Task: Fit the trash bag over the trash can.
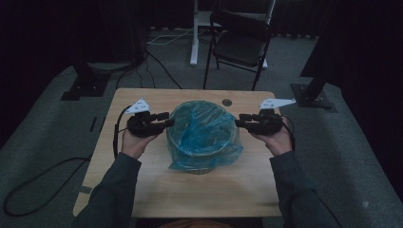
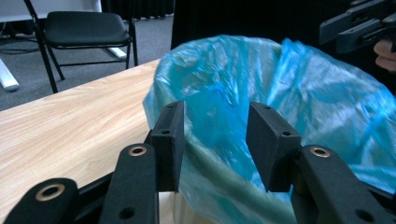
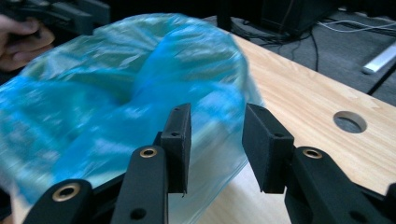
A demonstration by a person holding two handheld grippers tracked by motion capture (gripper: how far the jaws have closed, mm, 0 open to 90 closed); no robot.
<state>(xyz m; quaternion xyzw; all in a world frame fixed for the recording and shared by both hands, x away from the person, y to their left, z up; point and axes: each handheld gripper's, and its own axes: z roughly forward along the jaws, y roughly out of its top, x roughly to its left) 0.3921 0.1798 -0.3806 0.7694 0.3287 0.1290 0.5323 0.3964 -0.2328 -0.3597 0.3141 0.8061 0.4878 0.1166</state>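
Two grippers: both are at the rim of one bin, on opposite sides of it.
Work in hand: judged to be fitting the translucent blue plastic liner bag (image 1: 202, 130) over the round pale waste bin (image 1: 199, 169), which stands mid-table on the light wooden table (image 1: 157, 190).
Bag position: the mouth is spread over the bin top; loose film sags inside and a flap hangs down the near outer wall.
Left gripper (image 1: 167, 119): jaws apart; in the left gripper view (image 2: 215, 147) the bag's edge lies in the gap, pads not pressing on it.
Right gripper (image 1: 240, 120): jaws apart; in the right gripper view (image 3: 215, 142) the film lies beyond and below the pads, nothing clamped.
Blur: film is smeared in the right gripper view, so exact contact there cannot be told.
Recommended method: take a fresh bite of the rim fold on each side, with only a thin layer of film between the pads.
Pull direction: outward and down, both sides evenly, so the hem seats below the lip.
Risk: an uneven pull may slide the light bin or drag the bag off the far side.
Surroundings: black folding chair (image 1: 240, 40) and floor cables (image 1: 157, 61) are well apart from the work.
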